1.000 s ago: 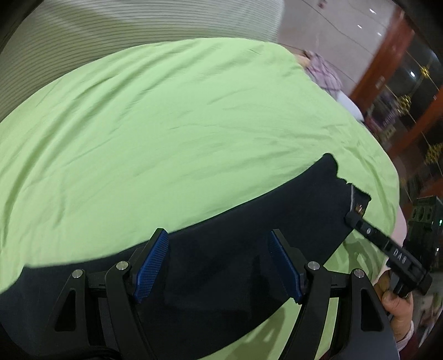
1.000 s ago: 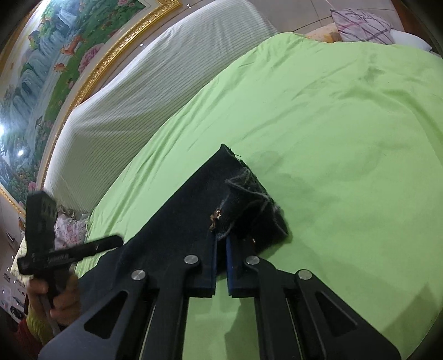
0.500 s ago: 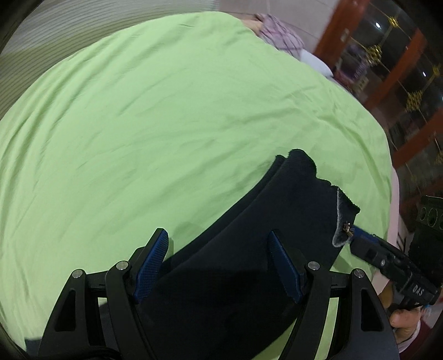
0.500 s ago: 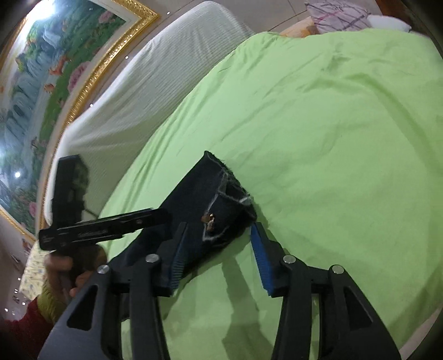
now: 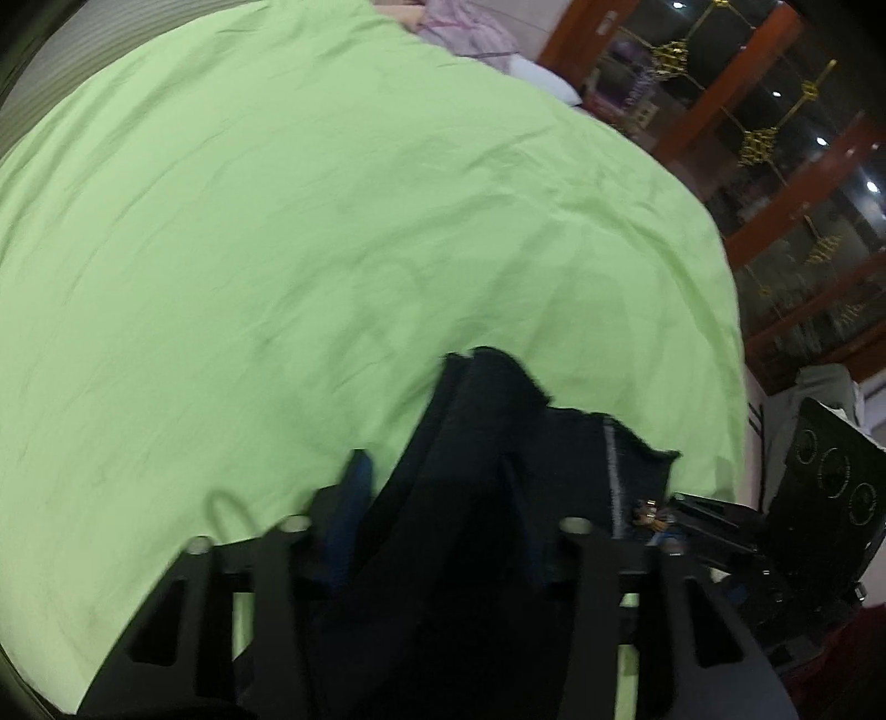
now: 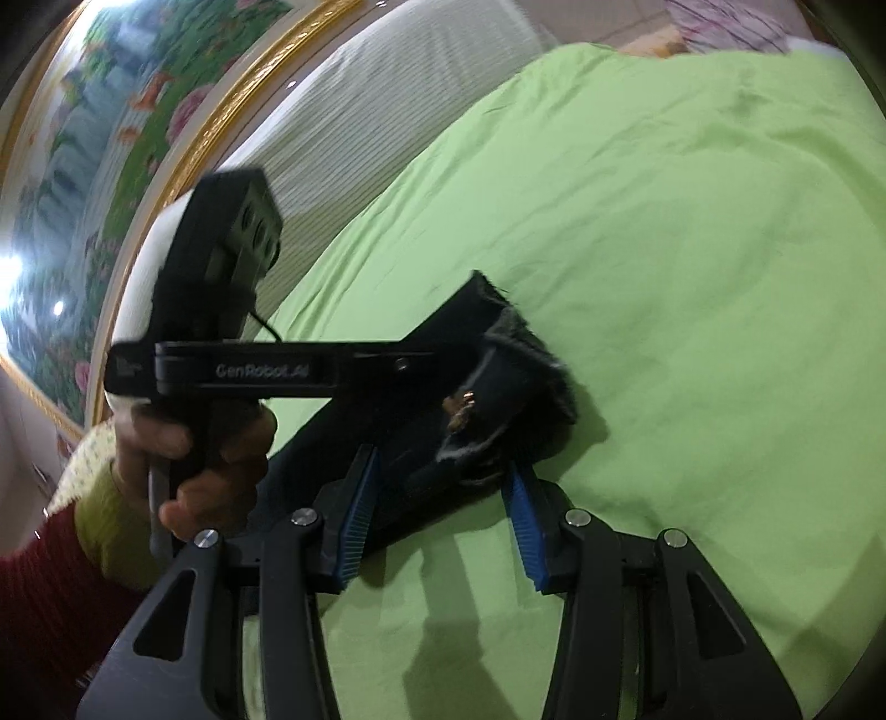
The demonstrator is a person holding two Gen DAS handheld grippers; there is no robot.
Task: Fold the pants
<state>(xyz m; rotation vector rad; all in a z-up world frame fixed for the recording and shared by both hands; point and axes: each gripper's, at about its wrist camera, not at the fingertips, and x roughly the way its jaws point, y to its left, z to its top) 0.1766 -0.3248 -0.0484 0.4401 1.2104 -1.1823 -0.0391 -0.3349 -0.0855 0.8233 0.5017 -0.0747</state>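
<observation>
Right gripper (image 6: 443,520) reads wide open from my feed, blue pads (image 6: 357,526) spread on either side of the waist end of the dark pants (image 6: 498,387); nothing clamped, and I can't tell whether the pads touch the cloth. Pants lie in a folded strip on the green bed sheet (image 6: 692,249), waistband with a metal button (image 6: 462,404) just ahead of the right gripper, toward the near edge of the bed.

Left gripper (image 5: 437,515) view is blurred. Dark pants fabric (image 5: 487,443) fills the gap between its fingers and drapes over them; one blue pad (image 5: 346,509) shows at left, the other hidden. Fingers look partly apart, but I cannot tell if they have closed on the cloth. In the right wrist view the left gripper (image 6: 437,354) sits side-on, held by the left hand (image 6: 205,454), its tip at the pants' upper layer.

Writing: "GenRobot.AI" on the left gripper's body. Striped grey headboard (image 6: 387,111) and a gold-framed floral painting (image 6: 111,138) behind the bed; plaid pillow (image 5: 465,27) at the far edge.
</observation>
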